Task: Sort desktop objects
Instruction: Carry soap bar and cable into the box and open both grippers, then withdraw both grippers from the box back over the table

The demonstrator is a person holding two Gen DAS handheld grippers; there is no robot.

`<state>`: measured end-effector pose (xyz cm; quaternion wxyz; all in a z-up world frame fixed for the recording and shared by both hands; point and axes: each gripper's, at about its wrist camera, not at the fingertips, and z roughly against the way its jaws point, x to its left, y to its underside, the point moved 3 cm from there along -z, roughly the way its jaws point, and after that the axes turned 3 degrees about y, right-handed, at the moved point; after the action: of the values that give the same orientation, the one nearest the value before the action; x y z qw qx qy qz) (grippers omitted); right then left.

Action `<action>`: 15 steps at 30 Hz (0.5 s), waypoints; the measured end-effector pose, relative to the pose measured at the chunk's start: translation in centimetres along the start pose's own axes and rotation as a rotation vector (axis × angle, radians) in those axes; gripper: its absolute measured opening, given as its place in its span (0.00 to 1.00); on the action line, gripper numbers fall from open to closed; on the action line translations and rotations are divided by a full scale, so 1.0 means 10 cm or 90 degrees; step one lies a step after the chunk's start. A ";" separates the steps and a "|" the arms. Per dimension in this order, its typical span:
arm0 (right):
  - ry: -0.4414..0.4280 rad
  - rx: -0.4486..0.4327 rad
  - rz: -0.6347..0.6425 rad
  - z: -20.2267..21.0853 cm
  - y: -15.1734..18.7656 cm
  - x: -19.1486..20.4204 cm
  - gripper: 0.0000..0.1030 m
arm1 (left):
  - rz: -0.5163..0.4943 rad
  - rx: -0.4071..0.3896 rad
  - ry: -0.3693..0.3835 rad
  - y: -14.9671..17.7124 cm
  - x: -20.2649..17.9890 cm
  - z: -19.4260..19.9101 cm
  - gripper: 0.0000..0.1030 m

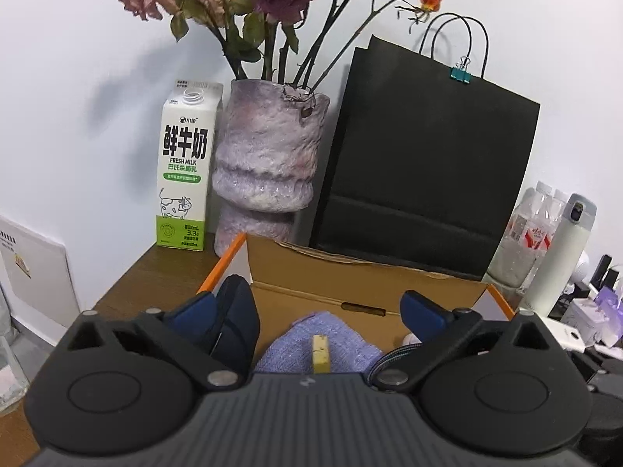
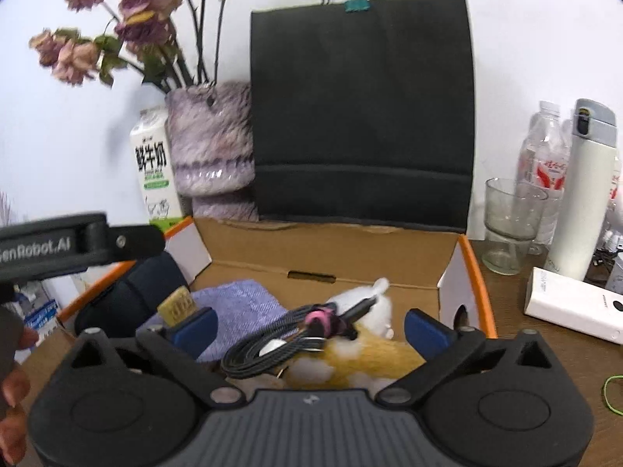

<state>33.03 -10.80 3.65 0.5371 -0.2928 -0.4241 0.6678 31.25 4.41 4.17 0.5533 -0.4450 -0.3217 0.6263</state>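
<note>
A home desk corner: wooden surface [image 1: 155, 268], milk carton [image 1: 186, 171], vase of dried roses [image 1: 264, 163], black paper bag [image 1: 424, 155], thermos flask [image 2: 584, 194].

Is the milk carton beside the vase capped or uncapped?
Uncapped. The left wrist view shows the milk carton standing upright by the vase, its bare threaded spout showing at the top with no cap on it.

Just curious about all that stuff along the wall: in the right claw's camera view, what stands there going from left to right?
Milk carton → fuzzy purple vase → black paper bag → glass cup → clear water bottle → white thermos.
</note>
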 end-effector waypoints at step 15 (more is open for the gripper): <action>0.013 -0.009 -0.006 0.53 0.14 -0.20 1.00 | -0.005 0.000 0.004 0.13 0.00 0.46 1.00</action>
<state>28.37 -14.11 4.75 0.5426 -0.3014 -0.4249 0.6590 26.50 4.59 4.86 0.5566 -0.4458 -0.3221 0.6226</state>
